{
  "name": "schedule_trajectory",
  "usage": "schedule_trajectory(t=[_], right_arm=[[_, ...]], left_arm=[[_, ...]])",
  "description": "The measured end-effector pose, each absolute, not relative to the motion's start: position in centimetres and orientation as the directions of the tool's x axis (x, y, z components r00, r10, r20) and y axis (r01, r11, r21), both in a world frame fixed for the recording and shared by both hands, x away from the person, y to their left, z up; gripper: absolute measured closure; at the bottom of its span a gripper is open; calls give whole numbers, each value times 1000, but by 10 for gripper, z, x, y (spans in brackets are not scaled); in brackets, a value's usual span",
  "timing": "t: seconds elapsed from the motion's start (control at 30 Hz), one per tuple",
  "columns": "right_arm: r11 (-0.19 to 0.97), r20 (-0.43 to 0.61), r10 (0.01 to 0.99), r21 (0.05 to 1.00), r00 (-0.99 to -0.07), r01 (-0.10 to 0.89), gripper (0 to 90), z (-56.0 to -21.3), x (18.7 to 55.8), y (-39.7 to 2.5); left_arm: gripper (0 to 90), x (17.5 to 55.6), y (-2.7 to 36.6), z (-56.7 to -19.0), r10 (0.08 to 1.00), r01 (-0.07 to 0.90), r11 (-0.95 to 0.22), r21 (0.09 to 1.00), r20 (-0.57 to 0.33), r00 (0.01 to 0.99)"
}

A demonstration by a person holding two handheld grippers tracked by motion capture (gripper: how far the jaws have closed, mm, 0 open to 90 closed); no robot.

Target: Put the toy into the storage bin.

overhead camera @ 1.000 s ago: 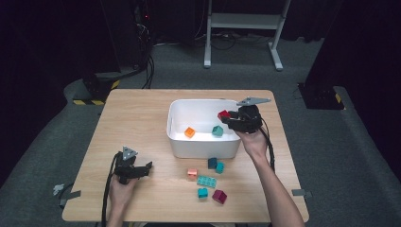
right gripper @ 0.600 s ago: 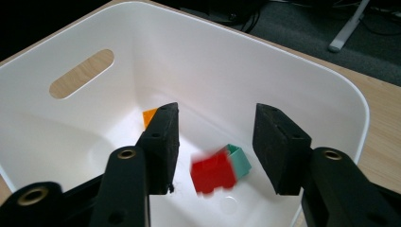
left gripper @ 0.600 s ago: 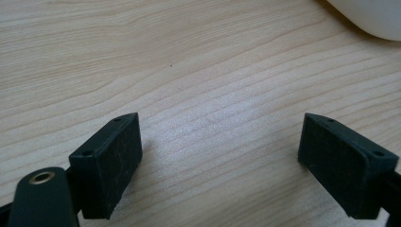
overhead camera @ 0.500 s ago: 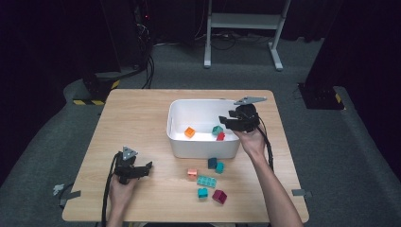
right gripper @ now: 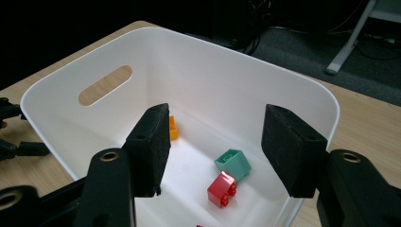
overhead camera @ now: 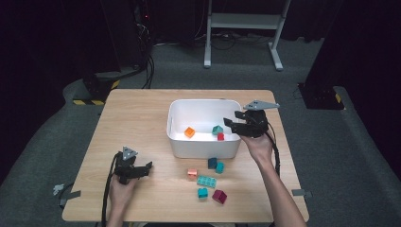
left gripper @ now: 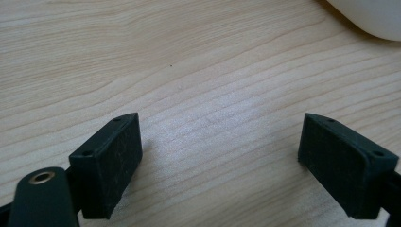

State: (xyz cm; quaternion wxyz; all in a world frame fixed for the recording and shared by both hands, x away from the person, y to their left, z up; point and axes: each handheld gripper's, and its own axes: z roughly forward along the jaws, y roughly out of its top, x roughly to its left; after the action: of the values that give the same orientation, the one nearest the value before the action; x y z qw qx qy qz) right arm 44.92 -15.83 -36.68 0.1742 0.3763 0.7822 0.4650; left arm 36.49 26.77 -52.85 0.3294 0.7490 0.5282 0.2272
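With my right gripper spread wide and empty over the white bin, a red brick lies on the bin floor touching a teal one. My left gripper rests empty, jaws wide. Loose bricks near the bin look light, rigid, slick; I'd pinch flat sides.

On the wooden desk stands a white bin holding an orange brick, a teal brick and a red brick. The right gripper is held at the bin's right rim with its jaws reaching over the inside, while the left gripper sits low near the desk's front left, well apart from the bin. In front of the bin lie loose bricks: a dark teal one, a turquoise one, a pink one, a flat teal plate, a small teal one and a magenta one.
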Motion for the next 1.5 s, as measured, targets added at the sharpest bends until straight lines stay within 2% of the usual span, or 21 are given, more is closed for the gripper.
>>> schedule_trajectory(t=[0.3, 0.8, 1.5], right_arm=[[254, 68, 743, 892, -666, 375, 441, -363, 427, -168], [228, 62, 751, 910, -658, 347, 449, -368, 395, -183], [236, 68, 744, 904, -665, 356, 447, -399, 366, -190]], left_arm=[[144, 365, 268, -528, 941, 642, -225, 733, -7, 338], [144, 365, 268, -529, 941, 642, -224, 733, -8, 337], [144, 365, 267, -528, 942, 643, -224, 733, -7, 336]])
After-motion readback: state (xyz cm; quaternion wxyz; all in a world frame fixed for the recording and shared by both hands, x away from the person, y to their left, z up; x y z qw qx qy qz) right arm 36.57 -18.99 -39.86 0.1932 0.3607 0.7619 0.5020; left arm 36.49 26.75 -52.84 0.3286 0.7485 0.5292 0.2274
